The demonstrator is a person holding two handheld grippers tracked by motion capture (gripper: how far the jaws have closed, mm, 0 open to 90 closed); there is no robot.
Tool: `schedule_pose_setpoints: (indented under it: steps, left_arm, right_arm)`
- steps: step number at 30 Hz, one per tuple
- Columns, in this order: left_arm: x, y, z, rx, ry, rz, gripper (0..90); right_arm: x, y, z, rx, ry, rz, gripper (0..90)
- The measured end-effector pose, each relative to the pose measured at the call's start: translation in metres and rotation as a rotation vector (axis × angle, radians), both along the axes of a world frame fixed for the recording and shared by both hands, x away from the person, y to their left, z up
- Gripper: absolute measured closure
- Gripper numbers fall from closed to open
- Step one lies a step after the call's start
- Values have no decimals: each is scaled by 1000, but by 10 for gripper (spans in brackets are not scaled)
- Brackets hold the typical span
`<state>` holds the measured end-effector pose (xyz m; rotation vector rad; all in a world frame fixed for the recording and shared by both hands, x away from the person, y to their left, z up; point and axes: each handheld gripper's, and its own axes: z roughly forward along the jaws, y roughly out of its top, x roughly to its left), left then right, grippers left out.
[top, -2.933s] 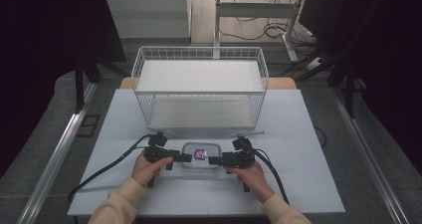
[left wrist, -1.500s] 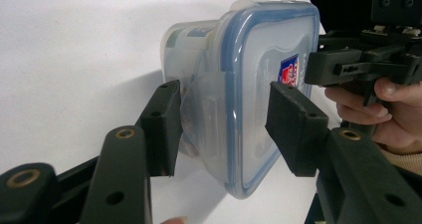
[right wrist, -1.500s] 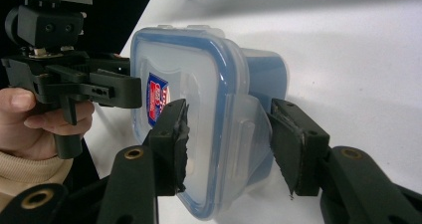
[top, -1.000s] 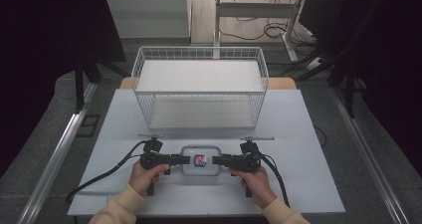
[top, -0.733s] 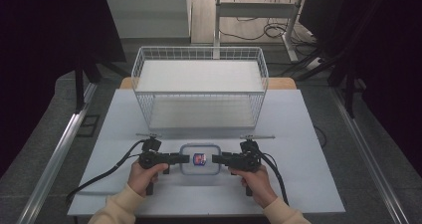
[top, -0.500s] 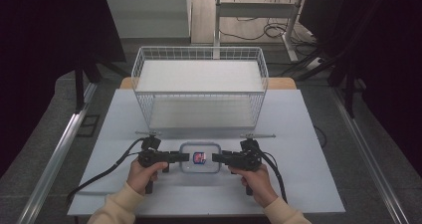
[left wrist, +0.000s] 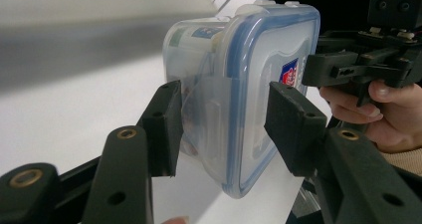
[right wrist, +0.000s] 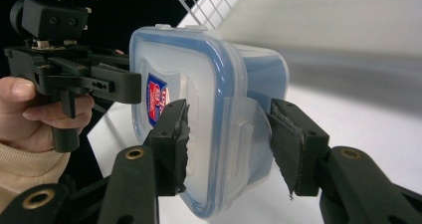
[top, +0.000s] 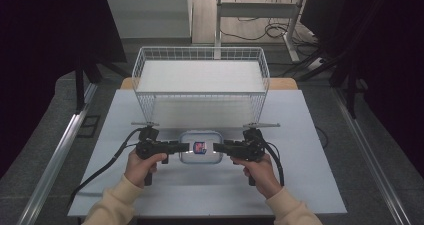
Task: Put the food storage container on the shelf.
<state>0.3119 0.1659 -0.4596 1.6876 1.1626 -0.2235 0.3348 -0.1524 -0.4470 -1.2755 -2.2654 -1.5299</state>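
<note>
Container [top: 200,147] off table [top: 310,135], just in front of wire basket [top: 200,75], clamped by left tool [left wrist: 219,129] and right tool [right wrist: 226,134] on side latches. Risk: latch flap flexes, pad slips, container tilts or drops.

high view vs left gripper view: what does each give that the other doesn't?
High view alone: the wire basket behind, the table edges, both forearms, the left gripper from above. Left gripper view alone: the box's side latch flap between its jaws, the blue seal, contents inside too blurred to name. Both: the clear lidded box and the right gripper clamping its far side.
</note>
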Motion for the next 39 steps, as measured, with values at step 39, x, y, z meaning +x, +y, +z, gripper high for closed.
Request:
schedule_pose_setpoints:
  steps: [39]
  left_arm:
    - [82, 11, 134, -1, -187, 28, 504]
  right_arm:
    - [84, 12, 137, -24, -174, 35, 512]
